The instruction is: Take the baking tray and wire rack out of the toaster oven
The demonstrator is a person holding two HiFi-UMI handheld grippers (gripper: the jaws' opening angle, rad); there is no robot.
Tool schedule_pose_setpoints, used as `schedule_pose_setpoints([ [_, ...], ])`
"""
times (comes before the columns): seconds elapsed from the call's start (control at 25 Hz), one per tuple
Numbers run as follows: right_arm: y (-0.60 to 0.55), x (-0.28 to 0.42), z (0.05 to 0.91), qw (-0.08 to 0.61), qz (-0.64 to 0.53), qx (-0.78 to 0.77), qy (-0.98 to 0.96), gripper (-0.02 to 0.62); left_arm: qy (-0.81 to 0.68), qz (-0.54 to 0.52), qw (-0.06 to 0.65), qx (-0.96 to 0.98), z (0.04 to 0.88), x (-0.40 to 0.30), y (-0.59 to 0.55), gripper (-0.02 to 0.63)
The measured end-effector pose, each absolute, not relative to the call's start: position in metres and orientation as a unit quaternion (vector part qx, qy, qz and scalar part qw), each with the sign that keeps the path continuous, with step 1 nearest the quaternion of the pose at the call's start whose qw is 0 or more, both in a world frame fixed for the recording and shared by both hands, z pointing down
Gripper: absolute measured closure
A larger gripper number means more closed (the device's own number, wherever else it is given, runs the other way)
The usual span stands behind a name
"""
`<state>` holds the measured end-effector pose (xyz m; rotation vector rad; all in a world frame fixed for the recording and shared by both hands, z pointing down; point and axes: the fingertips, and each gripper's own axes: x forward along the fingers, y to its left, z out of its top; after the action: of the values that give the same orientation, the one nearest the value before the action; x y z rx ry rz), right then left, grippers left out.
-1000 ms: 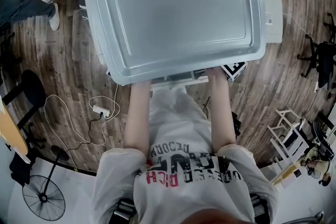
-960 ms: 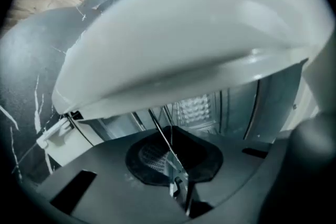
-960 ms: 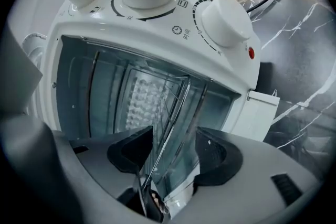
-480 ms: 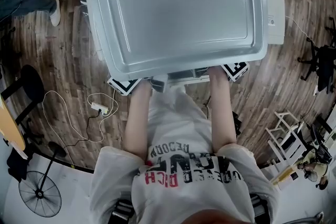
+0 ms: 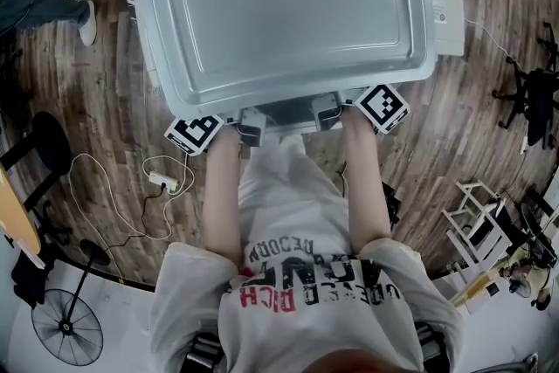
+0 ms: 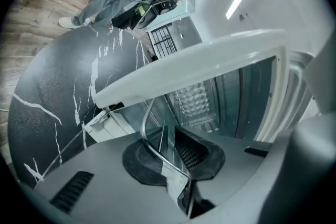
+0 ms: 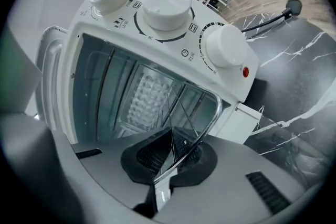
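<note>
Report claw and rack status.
Right claw shut on wire rack. Left claw on same rack, jaws just easing open. Baking tray out, atop toaster oven. No obstruction seen.

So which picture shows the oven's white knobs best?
The right gripper view: all three white knobs sit in a row on the front of the toaster oven, unblocked. In the head view the baking tray covers the oven, hiding them. The left gripper view shows only the oven's open cavity.
</note>
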<state>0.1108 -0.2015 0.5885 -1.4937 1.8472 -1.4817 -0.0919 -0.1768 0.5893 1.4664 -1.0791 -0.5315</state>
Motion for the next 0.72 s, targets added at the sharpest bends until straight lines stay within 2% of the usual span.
schedule_pose_setpoints([
  [0.72,-0.168,0.115,0.588,0.153,-0.523,-0.529,0.650,0.594,-0.458,-0.202,0.589,0.635,0.590,-0.086,-0.145,0.572],
])
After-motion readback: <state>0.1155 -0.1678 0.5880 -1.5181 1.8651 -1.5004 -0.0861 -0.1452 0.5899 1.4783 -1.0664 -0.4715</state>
